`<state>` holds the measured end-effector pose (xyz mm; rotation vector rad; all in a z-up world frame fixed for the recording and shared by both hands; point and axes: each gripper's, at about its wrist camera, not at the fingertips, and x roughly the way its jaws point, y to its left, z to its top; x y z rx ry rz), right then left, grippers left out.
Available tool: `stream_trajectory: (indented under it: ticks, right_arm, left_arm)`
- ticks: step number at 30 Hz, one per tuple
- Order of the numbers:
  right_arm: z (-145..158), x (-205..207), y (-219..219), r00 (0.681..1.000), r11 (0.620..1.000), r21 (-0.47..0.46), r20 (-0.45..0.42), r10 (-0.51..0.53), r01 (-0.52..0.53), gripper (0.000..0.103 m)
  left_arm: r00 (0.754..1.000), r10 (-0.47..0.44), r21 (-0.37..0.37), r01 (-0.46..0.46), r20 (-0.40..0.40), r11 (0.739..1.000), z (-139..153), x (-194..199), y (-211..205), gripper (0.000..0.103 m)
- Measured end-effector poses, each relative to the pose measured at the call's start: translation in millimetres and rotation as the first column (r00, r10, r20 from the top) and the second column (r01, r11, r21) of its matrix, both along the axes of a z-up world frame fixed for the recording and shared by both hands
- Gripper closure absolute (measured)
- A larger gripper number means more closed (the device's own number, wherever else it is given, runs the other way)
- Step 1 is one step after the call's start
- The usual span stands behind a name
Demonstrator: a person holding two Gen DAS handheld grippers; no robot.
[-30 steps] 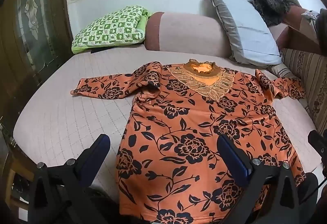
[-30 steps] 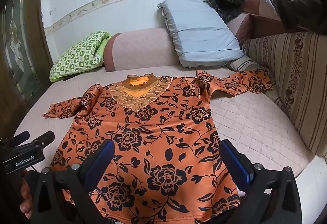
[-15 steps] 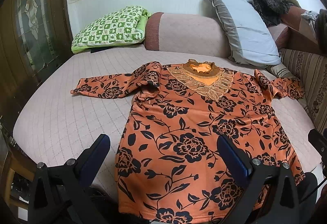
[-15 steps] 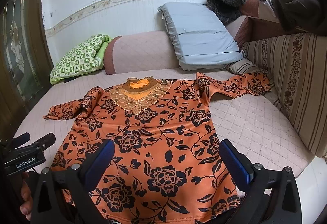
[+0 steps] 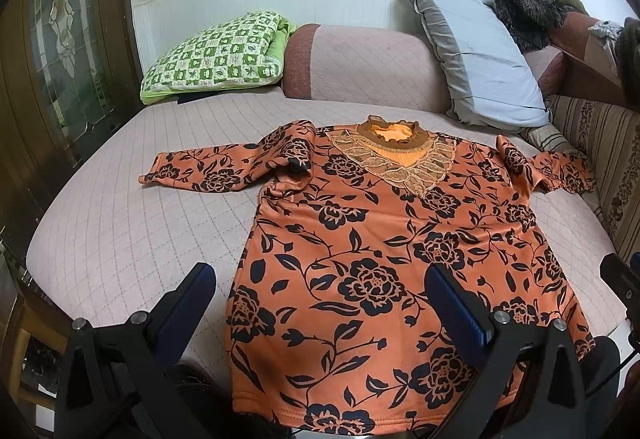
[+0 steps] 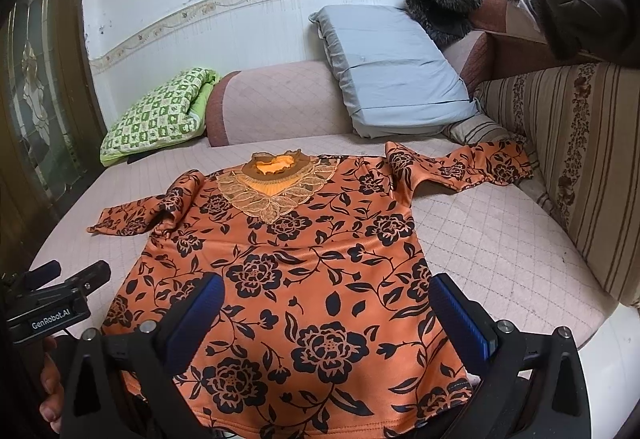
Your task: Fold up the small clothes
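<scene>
The left gripper (image 5: 320,291) hangs with its blue-padded fingers (image 5: 456,303) spread wide and holding nothing, poised over the near, hem end of the orange floral top (image 5: 384,263); in its own view one finger sits over the bare quilted bed cover (image 5: 120,239) just off the garment's edge and the other over the printed cloth. The right gripper (image 6: 324,307) is likewise wide apart and empty, both fingers (image 6: 460,311) framing the lower part of the top (image 6: 304,271). The top lies flat, front up, on the bed, its long axis running away from the grippers: hem nearest, brown collar and lace yoke (image 6: 276,187) farthest, toward the padded backrest (image 5: 360,63). Its sleeves reach out to either side; the left sleeve (image 5: 224,171) is bunched and folded over itself at the shoulder, and the right sleeve (image 6: 460,167) runs out to the striped sofa side (image 6: 572,159), its cuff touching or almost touching it. The cloth is orange with black roses, leaves and vines. The hem's outer corners are hidden behind the gripper bodies in both views. In the right wrist view the left gripper's body, marked GenRobot.AI, and part of a hand (image 6: 50,383) are cut off at the edge. A green checked quilt (image 5: 216,55) and a grey pillow (image 5: 484,59) rest at the far end.
</scene>
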<state>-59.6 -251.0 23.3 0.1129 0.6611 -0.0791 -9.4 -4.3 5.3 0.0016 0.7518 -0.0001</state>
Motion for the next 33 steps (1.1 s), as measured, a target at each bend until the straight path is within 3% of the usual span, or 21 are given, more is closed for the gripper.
stream_trajectory:
  ticks: [33]
  right_arm:
    - [-1.6, 0.9, -4.9, 1.000, 1.000, 0.017, 0.005, -0.005, 0.005, 0.000]
  left_arm:
    - [1.000, -0.005, 0.009, 0.005, -0.001, 1.000, 0.3, -3.5, -2.0, 0.000]
